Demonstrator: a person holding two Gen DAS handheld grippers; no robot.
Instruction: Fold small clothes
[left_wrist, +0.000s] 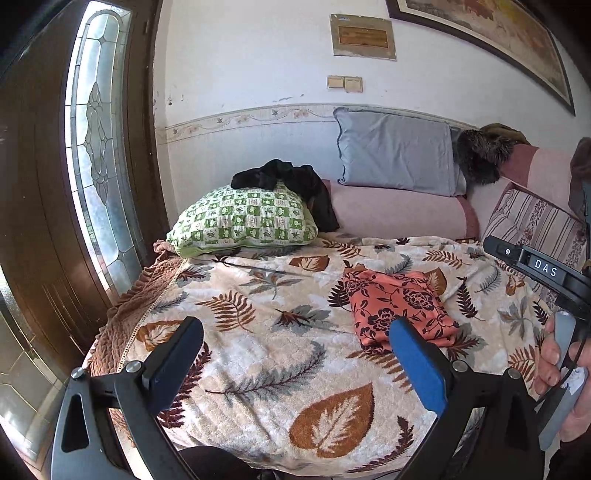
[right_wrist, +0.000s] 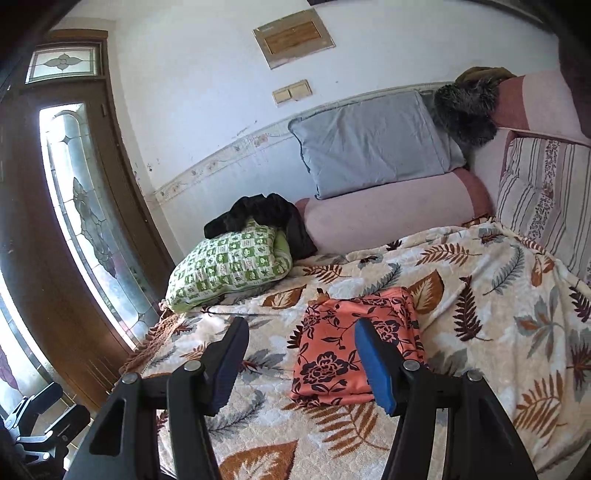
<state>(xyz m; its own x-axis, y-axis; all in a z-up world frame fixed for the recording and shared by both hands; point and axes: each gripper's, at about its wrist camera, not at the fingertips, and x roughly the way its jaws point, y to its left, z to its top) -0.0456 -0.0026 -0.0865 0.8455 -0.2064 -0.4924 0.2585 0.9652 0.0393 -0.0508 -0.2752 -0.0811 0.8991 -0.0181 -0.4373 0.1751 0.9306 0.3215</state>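
Observation:
An orange cloth with dark flowers (left_wrist: 397, 306) (right_wrist: 354, 347) lies folded into a flat rectangle on the leaf-patterned blanket (left_wrist: 266, 354) (right_wrist: 498, 332). My left gripper (left_wrist: 295, 354) hovers open above the blanket, nothing between its fingers, the cloth just beyond its blue right finger (left_wrist: 417, 369). In the right wrist view my right gripper (right_wrist: 299, 358) is also open and empty, held above the blanket with the folded cloth behind its blue finger (right_wrist: 376, 365). A hand (left_wrist: 561, 369) holds the right gripper's handle at the right edge of the left wrist view.
A green checked pillow (left_wrist: 243, 221) (right_wrist: 229, 266) with a black garment (left_wrist: 288, 181) (right_wrist: 262, 218) on it lies at the back left. Grey pillow (left_wrist: 399, 151), pink bolster (left_wrist: 399, 210) and striped cushion (right_wrist: 539, 192) line the wall. A glazed wooden door (left_wrist: 92, 147) stands left of the bed.

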